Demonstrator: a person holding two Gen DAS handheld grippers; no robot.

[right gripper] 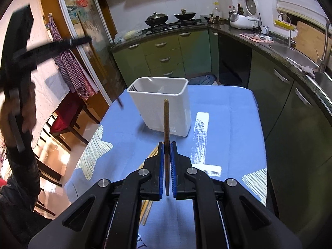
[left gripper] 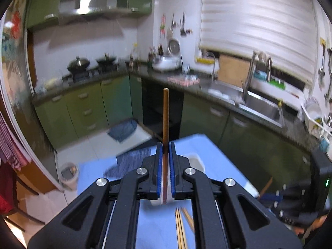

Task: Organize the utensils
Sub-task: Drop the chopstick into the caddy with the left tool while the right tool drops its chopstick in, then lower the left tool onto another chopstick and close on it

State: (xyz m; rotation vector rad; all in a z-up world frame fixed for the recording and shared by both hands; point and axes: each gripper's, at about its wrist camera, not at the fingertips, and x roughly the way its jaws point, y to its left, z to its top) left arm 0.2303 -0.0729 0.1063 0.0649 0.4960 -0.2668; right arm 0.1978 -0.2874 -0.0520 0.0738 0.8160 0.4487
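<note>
My left gripper (left gripper: 165,148) is shut on a brown chopstick (left gripper: 165,116) that points forward, held high above the blue table. My right gripper (right gripper: 167,147) is shut on another brown chopstick (right gripper: 166,120), its tip in front of the white utensil holder (right gripper: 164,108). The holder stands upright on the blue cloth with a pale utensil inside; only part of its rim shows in the left wrist view (left gripper: 195,159). Several light wooden chopsticks lie on the cloth under the left gripper (left gripper: 181,228) and under the right gripper (right gripper: 148,205). The left gripper appears raised at the left in the right wrist view (right gripper: 18,62).
The blue tablecloth (right gripper: 228,124) covers a small table over a striped mat (right gripper: 93,151). Green cabinets, a stove with two woks (right gripper: 170,17), a sink (left gripper: 261,105) and a counter ring the kitchen. Dining chairs (right gripper: 68,122) stand to the left.
</note>
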